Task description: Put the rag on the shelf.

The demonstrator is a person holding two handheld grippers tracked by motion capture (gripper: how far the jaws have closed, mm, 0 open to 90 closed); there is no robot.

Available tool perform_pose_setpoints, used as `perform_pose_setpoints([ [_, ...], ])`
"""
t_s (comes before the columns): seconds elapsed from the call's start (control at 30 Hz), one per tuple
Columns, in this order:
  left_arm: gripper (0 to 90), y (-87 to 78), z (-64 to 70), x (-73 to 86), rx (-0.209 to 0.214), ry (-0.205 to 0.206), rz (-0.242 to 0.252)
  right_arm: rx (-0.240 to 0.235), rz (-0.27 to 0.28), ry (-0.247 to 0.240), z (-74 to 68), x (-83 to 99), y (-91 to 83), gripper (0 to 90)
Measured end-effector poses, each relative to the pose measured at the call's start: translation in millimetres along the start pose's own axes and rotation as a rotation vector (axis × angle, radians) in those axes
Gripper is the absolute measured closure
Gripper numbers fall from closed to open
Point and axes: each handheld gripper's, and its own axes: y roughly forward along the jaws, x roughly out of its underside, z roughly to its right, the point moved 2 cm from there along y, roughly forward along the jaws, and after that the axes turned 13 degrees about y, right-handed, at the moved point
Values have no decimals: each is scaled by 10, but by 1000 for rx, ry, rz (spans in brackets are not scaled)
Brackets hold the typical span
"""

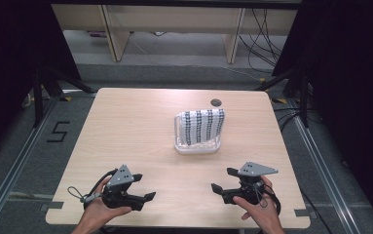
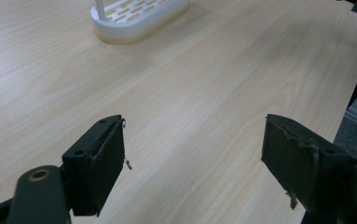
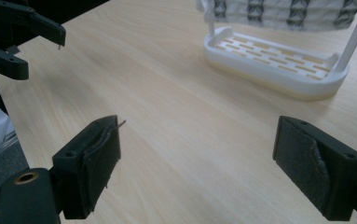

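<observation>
A white slotted rack (image 1: 197,145) stands a little right of the table's middle, and a white cloth with dark checked stripes (image 1: 202,126) is draped over its top bar. My left gripper (image 1: 145,186) is held low near the front left edge, open and empty. My right gripper (image 1: 222,179) sits open at the front right, also holding nothing. In the left gripper view the jaws (image 2: 194,123) stand wide apart over bare wood, with the rack's base (image 2: 139,14) far ahead. The right gripper view has its open gripper (image 3: 197,123) facing the rack (image 3: 278,65) and cloth (image 3: 283,11).
The light wooden table (image 1: 125,126) has a round cable hole (image 1: 216,102) near its far edge. The left gripper (image 3: 43,52) appears far off in the right gripper view. Dark stands and cables flank the table, and a "5" (image 1: 57,131) is marked on the floor at left.
</observation>
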Motion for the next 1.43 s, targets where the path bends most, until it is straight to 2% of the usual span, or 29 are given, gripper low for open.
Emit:
perform_pose_setpoints([
  [0.03,203,-2,17,25,3,4,-6,11,-18,28,-28,37,-5,160],
  [0.07,203,-7,30,50,-1,15,-19,10,-16,-7,-14,54,15,160],
  [0.1,203,-11,46,72,-4,28,-25,31,-30,20,-44,88,6,160],
  [0.13,203,-16,63,92,-3,39,-35,33,-22,-32,-17,94,16,160],
  [0.17,202,-7,88,109,-13,41,-28,23,-42,2,-42,125,18,160],
  [0.2,201,-20,88,126,-16,63,-50,24,-47,4,-53,145,18,161],
  [0.23,201,-8,116,147,-9,48,-37,18,-34,-28,-35,152,31,161],
  [0.3,201,-16,140,179,-3,65,-49,16,-42,-29,-45,205,40,162],
  [0.37,201,2,182,198,-7,41,-29,16,-71,-20,-60,261,45,162],
  [0.43,201,-14,186,216,2,58,-50,28,-83,-15,-65,309,41,162],
  [0.5,201,-33,179,227,-3,63,-51,32,-88,-51,-46,336,47,162],
  [0.53,201,-32,203,225,-4,33,-28,34,-95,-42,-63,355,47,162],
  [0.6,201,-55,200,249,-7,30,-40,26,-101,-65,-70,374,44,162],
  [0.67,201,-45,211,253,-8,16,-30,34,-103,-55,-69,377,35,162],
  [0.7,201,-47,202,261,-12,41,-39,40,-98,-60,-62,377,33,162],
  [0.8,201,-45,197,270,-11,57,-57,42,-102,-63,-41,375,33,163],
  [0.83,201,-28,206,269,-13,39,-39,47,-104,-64,-37,374,32,162],
  [0.87,201,-43,176,279,-11,72,-68,49,-104,-65,-35,374,32,163],
  [0.9,201,-36,186,284,-15,48,-62,48,-104,-65,-35,374,32,163],
  [0.93,201,-35,182,286,-9,55,-56,49,-103,-66,-35,374,33,163],
  [0.97,201,-29,190,285,-16,38,-50,46,-102,-65,-37,374,36,163],
  [1.07,201,-31,182,290,-15,55,-64,48,-102,-66,-36,374,38,163],
  [1.1,201,-26,195,291,-7,42,-63,41,-102,-67,-37,373,39,163],
  [1.17,201,-25,184,296,-11,64,-78,43,-104,-52,-35,376,35,163],
  [1.23,201,-14,201,295,-10,34,-60,40,-99,-48,-27,375,40,163],
  [1.27,201,-18,174,301,-15,55,-65,37,-105,-45,-25,373,37,163],
  [1.33,201,-29,154,307,-14,61,-77,56,-91,-55,-16,369,28,163],
  [1.4,201,-20,151,318,-12,41,-64,55,-99,-54,-11,368,26,163],
  [1.43,201,-29,135,321,-22,54,-80,55,-99,-54,-11,368,26,163],
])
